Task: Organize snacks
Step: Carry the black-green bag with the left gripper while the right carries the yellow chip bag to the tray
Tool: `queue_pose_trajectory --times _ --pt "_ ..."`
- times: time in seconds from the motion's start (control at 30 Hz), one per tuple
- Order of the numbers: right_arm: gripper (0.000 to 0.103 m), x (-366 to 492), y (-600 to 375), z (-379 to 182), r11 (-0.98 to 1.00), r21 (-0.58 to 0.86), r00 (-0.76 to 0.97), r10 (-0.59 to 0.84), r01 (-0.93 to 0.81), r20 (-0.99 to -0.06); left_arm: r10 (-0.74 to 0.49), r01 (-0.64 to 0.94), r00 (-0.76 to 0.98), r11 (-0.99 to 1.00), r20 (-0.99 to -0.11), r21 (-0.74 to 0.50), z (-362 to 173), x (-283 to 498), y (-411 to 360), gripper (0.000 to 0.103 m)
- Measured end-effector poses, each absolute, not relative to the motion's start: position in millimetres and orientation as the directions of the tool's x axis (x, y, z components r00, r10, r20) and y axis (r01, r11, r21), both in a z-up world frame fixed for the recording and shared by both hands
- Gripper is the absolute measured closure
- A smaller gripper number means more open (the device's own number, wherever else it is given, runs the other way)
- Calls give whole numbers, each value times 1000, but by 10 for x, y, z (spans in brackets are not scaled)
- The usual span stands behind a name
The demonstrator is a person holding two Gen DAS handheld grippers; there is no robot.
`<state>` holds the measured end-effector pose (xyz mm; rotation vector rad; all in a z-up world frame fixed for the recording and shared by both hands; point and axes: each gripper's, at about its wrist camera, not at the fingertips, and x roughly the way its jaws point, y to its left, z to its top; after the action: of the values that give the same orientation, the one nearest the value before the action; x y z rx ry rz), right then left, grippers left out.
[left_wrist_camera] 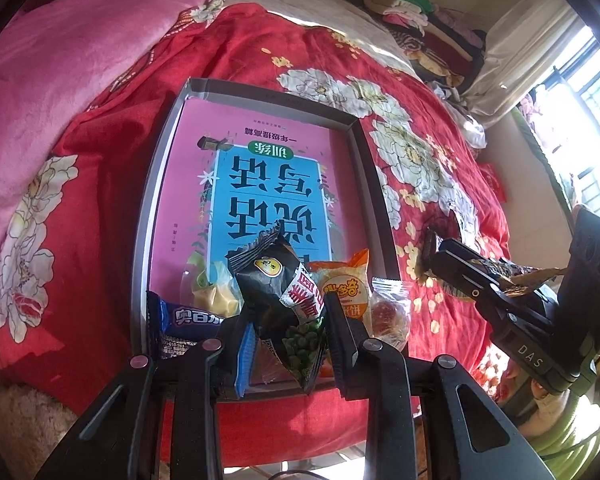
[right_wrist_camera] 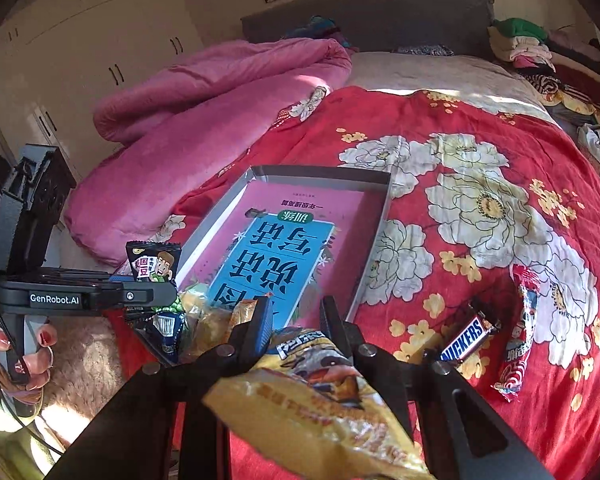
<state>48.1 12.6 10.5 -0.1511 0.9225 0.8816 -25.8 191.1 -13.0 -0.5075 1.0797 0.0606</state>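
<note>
The left gripper has its fingers clamped on one black pea-snack packet, held over the near end of a shallow grey box. Just beyond those fingers, four more snacks lie in the box: one blue packet, one yellow, one orange, one clear-wrapped. The right gripper has its fingers closed on one yellow packet. To the right of those fingers, one Snickers bar and one red packet lie on the red floral bed. Farther off lies one pink quilt.
</note>
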Motion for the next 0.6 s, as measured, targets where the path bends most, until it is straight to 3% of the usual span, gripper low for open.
queue_pose_trajectory --times 0.6 --pt "78 629 721 -232 666 167 282 511 -727 -812 -203 -278 448 894 -871 -351 -254 -247 1866 71"
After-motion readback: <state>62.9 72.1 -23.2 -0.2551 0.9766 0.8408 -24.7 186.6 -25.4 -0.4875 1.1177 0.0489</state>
